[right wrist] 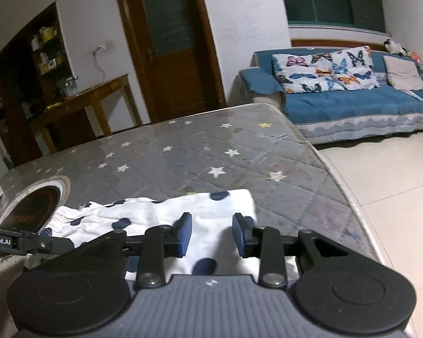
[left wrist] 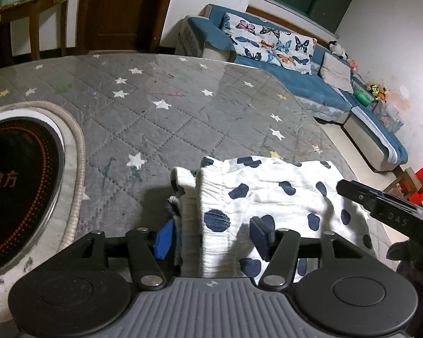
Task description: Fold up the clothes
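A white garment with navy spots (left wrist: 268,194) lies folded on the grey quilted star-print table cover (left wrist: 155,118), near the front edge. My left gripper (left wrist: 211,238) hangs over its left, thicker folded end; the jaws stand apart, with cloth between the blue pads (left wrist: 163,239) but not pinched. The right gripper's finger (left wrist: 380,208) reaches in from the right. In the right wrist view the same garment (right wrist: 211,208) lies under my right gripper (right wrist: 213,235), whose pads are apart above its right end with nothing gripped. The left gripper's finger (right wrist: 28,242) shows at the left.
A round black cooker plate (left wrist: 19,186) is set into the table at the left, also seen as the cooker plate (right wrist: 33,211). The table edge (right wrist: 338,174) drops to a tiled floor on the right. A blue sofa (right wrist: 352,104) and a wooden side table (right wrist: 98,93) stand beyond.
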Motion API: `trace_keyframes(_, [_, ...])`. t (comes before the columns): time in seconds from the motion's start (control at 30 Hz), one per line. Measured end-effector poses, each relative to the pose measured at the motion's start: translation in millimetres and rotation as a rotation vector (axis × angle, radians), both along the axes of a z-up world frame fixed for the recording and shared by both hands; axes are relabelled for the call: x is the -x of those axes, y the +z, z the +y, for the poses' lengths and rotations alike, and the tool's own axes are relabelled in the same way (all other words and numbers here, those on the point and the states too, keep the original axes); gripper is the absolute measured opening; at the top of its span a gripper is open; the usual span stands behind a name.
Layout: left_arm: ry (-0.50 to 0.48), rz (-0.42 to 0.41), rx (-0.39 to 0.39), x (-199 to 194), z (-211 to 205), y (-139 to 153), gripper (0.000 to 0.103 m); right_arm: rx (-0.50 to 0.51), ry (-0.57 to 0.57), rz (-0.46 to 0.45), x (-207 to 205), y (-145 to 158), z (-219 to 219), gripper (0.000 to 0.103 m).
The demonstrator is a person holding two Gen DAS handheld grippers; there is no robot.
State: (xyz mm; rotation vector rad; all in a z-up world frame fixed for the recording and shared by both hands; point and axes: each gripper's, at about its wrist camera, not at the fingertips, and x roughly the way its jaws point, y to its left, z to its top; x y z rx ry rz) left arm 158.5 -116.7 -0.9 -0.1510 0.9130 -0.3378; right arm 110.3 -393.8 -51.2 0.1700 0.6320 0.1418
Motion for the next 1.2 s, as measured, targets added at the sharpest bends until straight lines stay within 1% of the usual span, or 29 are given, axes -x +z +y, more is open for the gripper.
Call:
trace_keyframes(0.07, [-0.001,-0.009,-0.009,0,1,1,0.068,0.001,0.01,0.012,-6,-3,4,0.035])
trace_keyframes(0.13, [-0.007,-0.015,-0.013,1,2,3,0.071,0.004,0.017,0.026,-12,-6,7,0.035])
trace_keyframes(0.23, [-0.005,-0.034,-0.031,1,2,5,0.071,0.015,0.02,0.047,-21,-13,10,0.035])
trace_keyframes(0.43, [0.009,-0.038,-0.04,-9,2,7,0.071,0.047,0.029,0.079,-39,-23,15,0.035])
trace_keyframes(0.57, [0.014,-0.033,-0.052,-16,0,4,0.071,0.055,0.034,0.076,-42,-21,16,0.036])
trace_keyframes(0.6, [0.015,-0.034,-0.057,-18,0,3,0.071,0.054,0.034,0.071,-42,-19,16,0.038])
trace_keyframes(0.67, [0.011,-0.034,-0.073,-22,-4,0,0.071,0.05,0.04,0.062,-39,-16,15,0.045])
trace_keyframes(0.83, [0.01,-0.021,-0.091,-30,-8,-9,0.071,0.061,0.063,0.059,-30,-13,16,0.047])
trace_keyframes(0.9, [0.012,-0.017,-0.094,-30,-8,-12,0.073,0.049,0.066,0.056,-24,-12,15,0.05])
trace_keyframes(1.03, [0.011,-0.023,-0.099,-29,-8,-11,0.074,0.051,0.098,0.033,1,-9,19,0.051])
trace_keyframes(1.1, [0.009,-0.029,-0.109,-28,-9,-11,0.074,0.056,0.117,0.028,13,-10,21,0.055])
trace_keyframes(1.2, [0.006,-0.044,-0.132,-25,-12,-12,0.075,0.069,0.132,0.024,30,-12,24,0.056])
